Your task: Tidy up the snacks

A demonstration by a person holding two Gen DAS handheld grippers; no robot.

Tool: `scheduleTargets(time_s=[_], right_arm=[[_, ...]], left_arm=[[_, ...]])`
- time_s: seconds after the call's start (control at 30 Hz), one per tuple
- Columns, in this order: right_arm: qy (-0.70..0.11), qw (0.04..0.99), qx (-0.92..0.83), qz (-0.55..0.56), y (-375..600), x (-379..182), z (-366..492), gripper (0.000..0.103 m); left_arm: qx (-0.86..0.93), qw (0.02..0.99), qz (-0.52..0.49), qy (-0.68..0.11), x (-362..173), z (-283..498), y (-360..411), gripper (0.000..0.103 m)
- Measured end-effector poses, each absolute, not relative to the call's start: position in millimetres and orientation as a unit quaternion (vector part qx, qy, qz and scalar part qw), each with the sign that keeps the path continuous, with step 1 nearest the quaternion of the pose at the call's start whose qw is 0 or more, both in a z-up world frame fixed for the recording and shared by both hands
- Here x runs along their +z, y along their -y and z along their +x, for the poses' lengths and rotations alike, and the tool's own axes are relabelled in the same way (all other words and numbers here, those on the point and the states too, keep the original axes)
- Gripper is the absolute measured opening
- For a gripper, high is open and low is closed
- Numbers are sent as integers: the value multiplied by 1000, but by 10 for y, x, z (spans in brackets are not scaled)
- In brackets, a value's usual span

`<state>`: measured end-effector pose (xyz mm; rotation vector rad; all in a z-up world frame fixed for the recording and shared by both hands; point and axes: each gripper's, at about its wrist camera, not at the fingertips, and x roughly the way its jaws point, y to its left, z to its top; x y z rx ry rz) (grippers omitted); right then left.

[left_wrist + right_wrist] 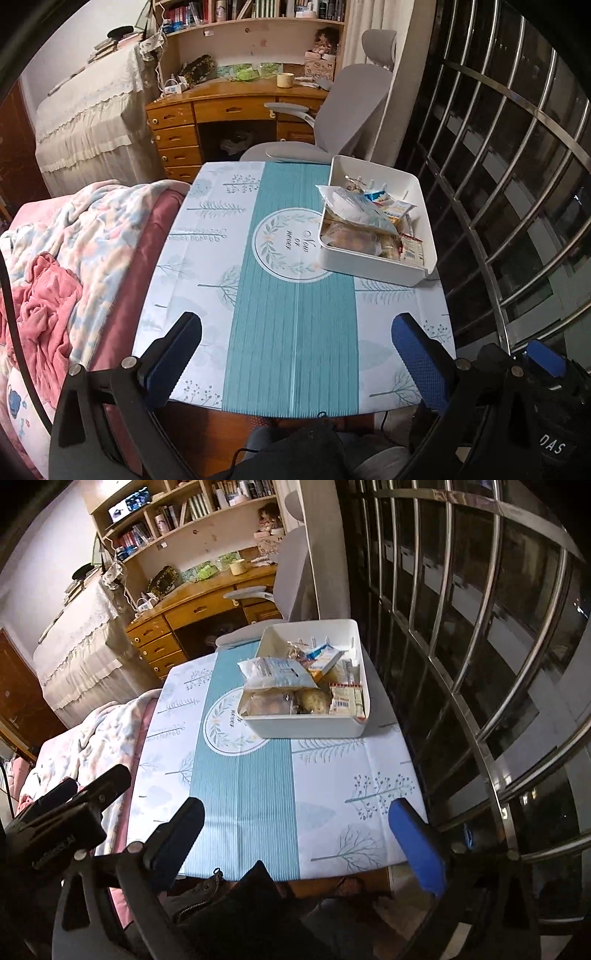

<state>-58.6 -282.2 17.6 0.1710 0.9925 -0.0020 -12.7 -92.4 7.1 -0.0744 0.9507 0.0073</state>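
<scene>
A white plastic bin (369, 268) (306, 729) stands at the far right of a small table (288, 332) (258, 794) with a teal and white tree-print cloth. Several snack packets fill the bin; a large clear bag (351, 206) (275, 674) lies on top and sticks out over its left rim. My left gripper (297, 325) hangs open above the table's near edge, nothing between its blue pads. My right gripper (295, 810) is open wide over the near edge too, well short of the bin. In the right wrist view the left gripper (77, 794) shows at the left.
A bed with a pink and floral blanket (74, 236) (88, 734) borders the table's left side. A grey office chair (354, 107) and a wooden desk (221, 107) stand behind it. A metal window grille (517, 166) (480, 627) runs close along the right.
</scene>
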Motion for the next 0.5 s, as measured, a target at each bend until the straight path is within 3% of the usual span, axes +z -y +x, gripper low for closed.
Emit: scheduleTargets(time_s=[0.5], right_arm=[[-502, 860, 15, 94, 2789, 30, -470, 102]], left_arm=[[20, 888, -8, -459, 59, -87, 961, 102]])
